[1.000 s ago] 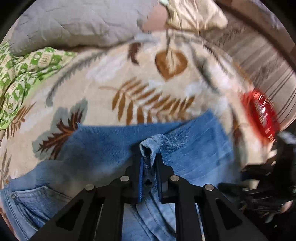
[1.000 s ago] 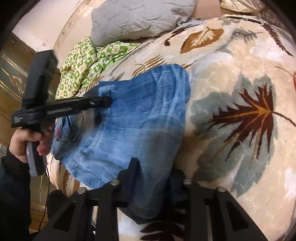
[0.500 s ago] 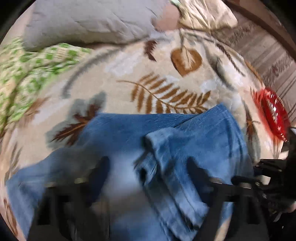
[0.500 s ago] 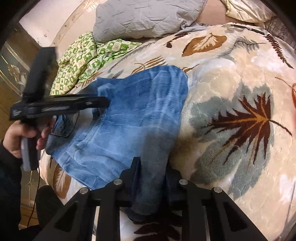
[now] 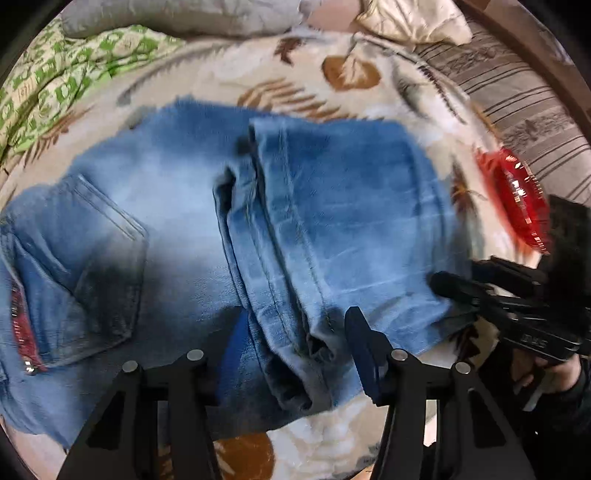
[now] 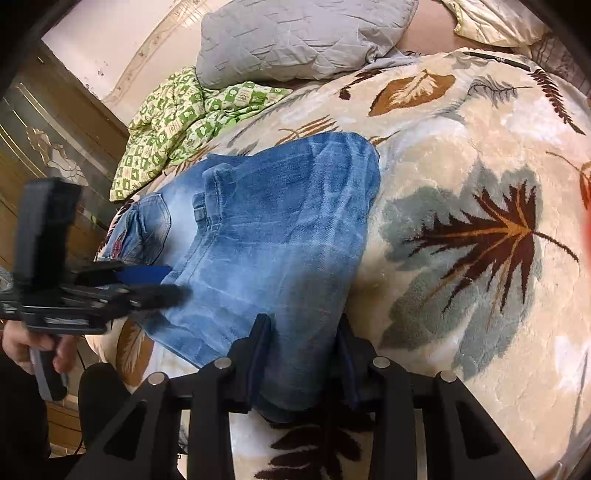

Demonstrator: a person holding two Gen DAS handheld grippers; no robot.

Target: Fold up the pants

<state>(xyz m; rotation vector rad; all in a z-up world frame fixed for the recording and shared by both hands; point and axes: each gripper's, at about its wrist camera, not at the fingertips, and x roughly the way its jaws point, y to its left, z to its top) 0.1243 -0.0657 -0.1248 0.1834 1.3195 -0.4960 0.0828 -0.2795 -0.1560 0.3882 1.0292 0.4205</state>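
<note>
Blue jeans point(image 5: 332, 221) lie folded on a leaf-patterned blanket point(image 6: 461, 184); they also show in the right wrist view point(image 6: 266, 236). The leg hems lie over the seat, beside a back pocket point(image 5: 92, 266). My left gripper point(image 5: 291, 354) is open and empty, its jaws wide apart just above the hem edge. My right gripper point(image 6: 301, 354) has its jaws on either side of the fold at the near edge of the jeans, with the denim between them. The left gripper shows in the right wrist view point(image 6: 162, 284), the right gripper in the left wrist view point(image 5: 454, 288).
A grey pillow point(image 6: 303, 37) and a green checked cloth point(image 6: 177, 122) lie at the head of the bed. A cream pillow point(image 5: 410, 18) is at the back. A red object point(image 5: 517, 199) sits at the right bed edge. A wooden cabinet point(image 6: 48, 147) stands left.
My left gripper let go of the jeans hem, opened wide and drew back toward me. The hem now lies on the seat. The right gripper's jaws stand a little wider on the fold.
</note>
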